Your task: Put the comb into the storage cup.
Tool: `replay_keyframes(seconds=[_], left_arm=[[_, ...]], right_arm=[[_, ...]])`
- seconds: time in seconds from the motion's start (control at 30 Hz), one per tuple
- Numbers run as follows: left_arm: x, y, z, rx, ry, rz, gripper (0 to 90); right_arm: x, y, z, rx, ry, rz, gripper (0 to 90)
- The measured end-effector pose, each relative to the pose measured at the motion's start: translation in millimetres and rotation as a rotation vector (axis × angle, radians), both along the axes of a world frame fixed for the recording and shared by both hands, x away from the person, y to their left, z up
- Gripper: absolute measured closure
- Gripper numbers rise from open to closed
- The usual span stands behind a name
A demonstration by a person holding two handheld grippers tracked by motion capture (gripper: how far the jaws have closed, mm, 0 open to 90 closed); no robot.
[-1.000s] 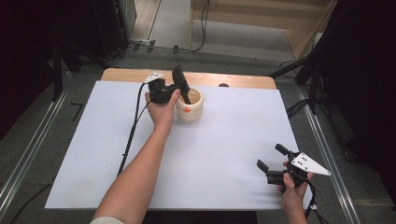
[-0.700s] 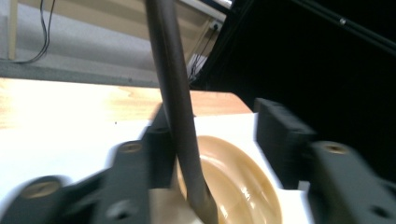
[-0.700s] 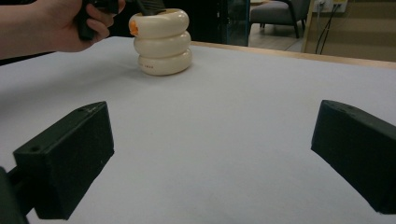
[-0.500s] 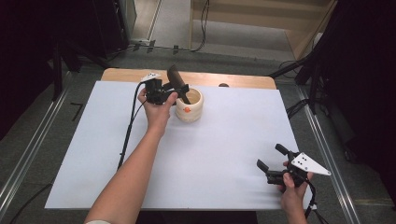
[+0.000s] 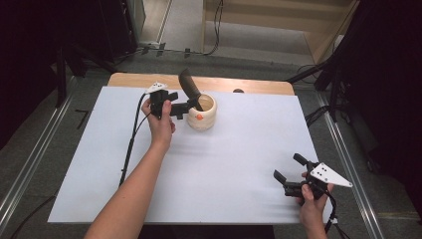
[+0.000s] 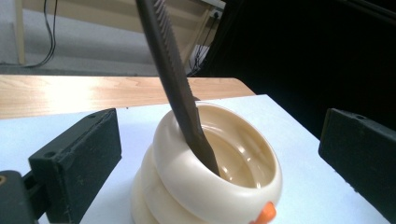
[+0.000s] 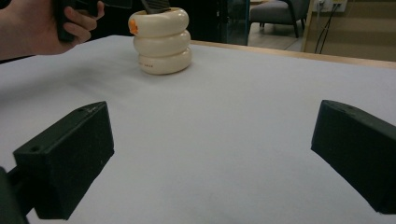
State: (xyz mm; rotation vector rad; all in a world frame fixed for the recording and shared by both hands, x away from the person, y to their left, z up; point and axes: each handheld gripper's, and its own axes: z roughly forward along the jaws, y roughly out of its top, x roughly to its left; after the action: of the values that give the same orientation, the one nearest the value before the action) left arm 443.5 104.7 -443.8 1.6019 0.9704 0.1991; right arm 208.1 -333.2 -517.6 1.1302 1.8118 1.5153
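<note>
A cream cup made of stacked rings, with a small orange mark, stands at the back of the white sheet. A dark brown serrated utensil leans in it, its handle pointing up and to the left. My left gripper is open just left of the cup. In the left gripper view its jaws stand wide to either side of the cup and touch neither the cup nor the utensil. My right gripper hovers open and empty at the front right, facing the distant cup.
A strip of wooden tabletop shows behind the sheet. The left gripper's cable trails down the sheet's left side. Metal rails flank the table. A dark small object lies on the wood behind the cup.
The left gripper has drawn back leftward from the cup and its jaws have left the utensil, which now leans in the cup by itself. The right gripper has stayed still.
</note>
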Motion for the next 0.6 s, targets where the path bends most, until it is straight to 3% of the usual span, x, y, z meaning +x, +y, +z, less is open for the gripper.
replay_keyframes(seconds=[0.6], left_arm=[[-26.7, 9.3, 3.3, 0.066, -0.069, -0.044, 0.0]], right_arm=[[-0.1, 0.4, 0.0, 0.000, 0.000, -0.002, 0.0]])
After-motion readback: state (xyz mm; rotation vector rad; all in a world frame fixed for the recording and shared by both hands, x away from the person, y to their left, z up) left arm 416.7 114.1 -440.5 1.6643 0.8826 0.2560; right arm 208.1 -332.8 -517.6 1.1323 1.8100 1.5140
